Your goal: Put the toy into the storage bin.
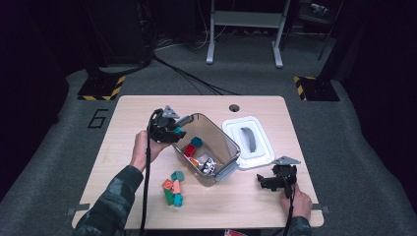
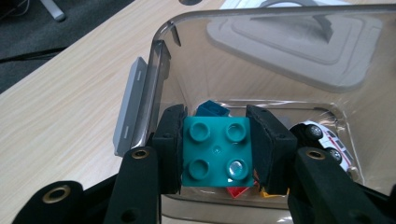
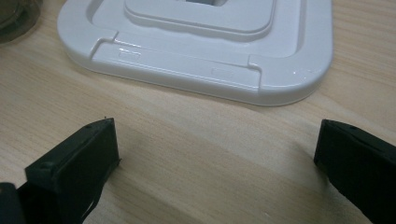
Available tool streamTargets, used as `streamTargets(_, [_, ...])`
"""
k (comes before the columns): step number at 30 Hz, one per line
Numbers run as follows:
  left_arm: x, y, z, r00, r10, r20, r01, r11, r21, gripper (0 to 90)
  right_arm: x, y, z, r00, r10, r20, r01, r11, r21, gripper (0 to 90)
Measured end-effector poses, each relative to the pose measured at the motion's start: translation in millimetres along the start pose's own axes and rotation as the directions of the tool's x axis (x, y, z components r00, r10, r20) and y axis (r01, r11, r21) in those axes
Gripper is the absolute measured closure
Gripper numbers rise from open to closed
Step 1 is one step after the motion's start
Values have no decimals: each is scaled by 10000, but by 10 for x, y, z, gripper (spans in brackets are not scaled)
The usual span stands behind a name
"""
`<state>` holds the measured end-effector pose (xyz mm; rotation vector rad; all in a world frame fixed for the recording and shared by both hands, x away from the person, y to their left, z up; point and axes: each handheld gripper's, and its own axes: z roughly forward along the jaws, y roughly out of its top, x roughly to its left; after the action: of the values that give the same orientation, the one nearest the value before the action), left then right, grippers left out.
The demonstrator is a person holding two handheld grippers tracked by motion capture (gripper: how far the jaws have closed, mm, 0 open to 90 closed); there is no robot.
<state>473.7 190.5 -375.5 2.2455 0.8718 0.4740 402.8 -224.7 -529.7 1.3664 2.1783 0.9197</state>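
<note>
1. One teal plastic building block with four round studs (image 2: 217,151) is squeezed tight between the black pads of the left gripper (image 1: 173,129). It sits up in the air, just over the near rim of the clear grey plastic bin (image 1: 223,140).
2. Inside the bin there's already stuff: a dark blue block (image 2: 211,108), a red block (image 1: 190,150), an orange bit & a small white toy car (image 2: 324,140).
3. Step in hand, I think: putting blocks away in the bin. This block looks abt ready to drop.
4. Next move prob needs the left hand to go a bit more over the middle of the bin, then let the pads come apart so the block falls in. Not too high, or it may bounce out or hit the car.
5. More blocks wait on the light wooden table (image 1: 255,201), just beside the bin on the person's side: a little pile of orange, teal & green blocks (image 1: 173,191). Those likely come after.
6. Right gripper (image 1: 269,181) rests low near the table's front right, jaws wide apart w/ nothing between them.
7. White plastic bin lid with a grey handle (image 3: 196,51) lies flat just ahead of the right gripper, touching the far side of the bin. It prob goes on last.
</note>
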Motion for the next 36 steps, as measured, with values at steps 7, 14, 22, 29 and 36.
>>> streamTargets(7, [-4, -82, 163, 9995, -67, 320, 50, 9985, 542, 587, 0, 0, 0, 10000, -3, -2, 3, 10000, 1, 0])
streamTargets(14, [8, -116, 199, 9988, -151, 458, 113, 9965, 823, 587, 0, 0, 0, 10000, 1, 0, -1, 10000, 2, 0])
streamTargets(22, [3, -136, 196, 9986, -175, 499, 126, 9953, 956, 585, 0, 0, 0, 10000, 2, 0, -2, 10000, 3, 0])
streamTargets(29, [-6, -133, 182, 9988, -285, 406, 243, 9946, 1012, 502, 0, 0, 0, 10000, 2, 0, -2, 10000, 3, 0])
streamTargets(36, [-37, -133, 58, 9994, -169, 305, 148, 9975, 694, 337, 0, 1, 0, 10000, 0, -5, 0, 10000, 5, 0])
